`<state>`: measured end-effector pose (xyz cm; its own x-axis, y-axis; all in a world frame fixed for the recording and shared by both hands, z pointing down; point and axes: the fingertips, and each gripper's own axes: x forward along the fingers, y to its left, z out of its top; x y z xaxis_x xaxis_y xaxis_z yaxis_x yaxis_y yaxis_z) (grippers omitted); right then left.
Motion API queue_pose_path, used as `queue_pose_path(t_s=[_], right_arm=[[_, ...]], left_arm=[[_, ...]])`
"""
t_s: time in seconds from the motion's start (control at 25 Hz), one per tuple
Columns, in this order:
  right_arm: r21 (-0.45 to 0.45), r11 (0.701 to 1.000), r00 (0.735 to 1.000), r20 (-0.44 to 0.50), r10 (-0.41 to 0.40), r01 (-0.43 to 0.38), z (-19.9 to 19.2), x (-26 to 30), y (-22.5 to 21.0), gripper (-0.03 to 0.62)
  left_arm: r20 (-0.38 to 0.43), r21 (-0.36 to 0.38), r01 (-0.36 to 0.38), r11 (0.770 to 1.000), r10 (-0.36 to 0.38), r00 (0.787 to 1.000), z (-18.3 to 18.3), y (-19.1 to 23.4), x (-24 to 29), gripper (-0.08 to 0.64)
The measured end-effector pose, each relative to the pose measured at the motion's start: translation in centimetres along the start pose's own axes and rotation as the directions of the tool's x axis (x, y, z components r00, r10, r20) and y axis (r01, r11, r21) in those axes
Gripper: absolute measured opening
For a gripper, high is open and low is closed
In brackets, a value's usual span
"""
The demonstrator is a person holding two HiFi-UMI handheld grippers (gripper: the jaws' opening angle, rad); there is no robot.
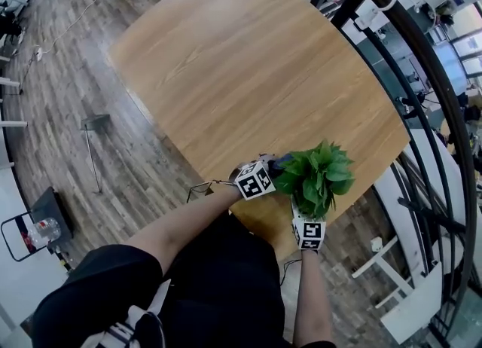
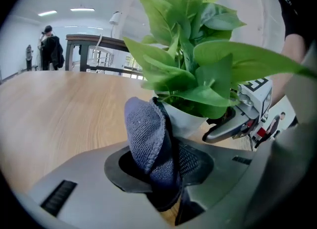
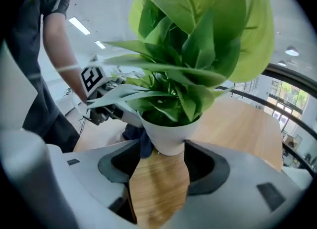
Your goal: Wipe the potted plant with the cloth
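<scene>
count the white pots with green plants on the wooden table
1: the white pot holding a green leafy plant stands at the wooden table's near edge. None looks hidden.

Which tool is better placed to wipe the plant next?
Left: the left tool pinches the blue-grey knitted cloth beside the green leafy plant; the right tool is holding its white pot.

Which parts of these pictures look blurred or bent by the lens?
Head view: sharp, but the lens bows the edges of the table. Left gripper view: cloth sharp, nearest leaf soft, corners black. Right gripper view: pot fairly sharp, tool body in front smeared.
</scene>
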<state>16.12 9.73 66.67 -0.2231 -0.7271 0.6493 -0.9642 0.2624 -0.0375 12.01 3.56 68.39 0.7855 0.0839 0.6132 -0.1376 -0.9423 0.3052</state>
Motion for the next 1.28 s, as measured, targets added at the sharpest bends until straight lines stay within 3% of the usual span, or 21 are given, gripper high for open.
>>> queue_pose_path(t_s=[0.08,0.2,0.36,0.52,0.84,1.0,1.08,1.28], right_arm=[[-0.036,0.999,1.0,-0.007,0.022,-0.022,-0.1,-0.4,0.2,0.265],[-0.092,0.996,1.0,-0.004,0.01,-0.011,0.4,-0.9,-1.4,0.265],[-0.214,0.975,0.998,-0.008,0.066,-0.066,2.0,-0.3,-1.5,0.267],[-0.132,0.989,0.997,0.015,0.07,-0.067,2.3,0.1,-1.7,0.265],[0.079,0.994,0.997,0.014,-0.081,0.079,0.7,0.3,0.2,0.265],[-0.001,1.0,1.0,-0.005,-0.013,0.013,0.6,-0.1,2.7,0.265],[-0.056,0.998,1.0,-0.007,0.019,-0.019,0.4,-0.5,2.9,0.265],[-0.115,0.993,1.0,0.018,0.014,-0.012,1.1,-0.6,0.4,0.267]], left_arm=[[0.005,-0.014,-0.007,1.0,0.007,1.0,-0.2,0.2,-0.4,0.138],[0.004,0.023,0.004,1.0,-0.004,1.0,0.0,0.1,-0.5,0.138],[-0.009,0.062,0.012,0.998,-0.011,1.0,0.0,-0.3,-0.8,0.138],[0.002,0.046,-0.002,0.999,0.002,1.0,0.0,-0.1,-0.7,0.138],[-0.005,0.02,0.009,1.0,-0.009,1.0,-0.7,-1.0,-1.0,0.138],[-0.018,-0.013,-0.028,1.0,0.028,0.999,-1.3,0.1,-1.3,0.138],[-0.018,0.001,-0.03,1.0,0.03,0.999,-1.2,0.6,-1.4,0.138],[-0.026,0.058,-0.012,0.998,0.013,1.0,-0.8,0.7,-1.4,0.138]])
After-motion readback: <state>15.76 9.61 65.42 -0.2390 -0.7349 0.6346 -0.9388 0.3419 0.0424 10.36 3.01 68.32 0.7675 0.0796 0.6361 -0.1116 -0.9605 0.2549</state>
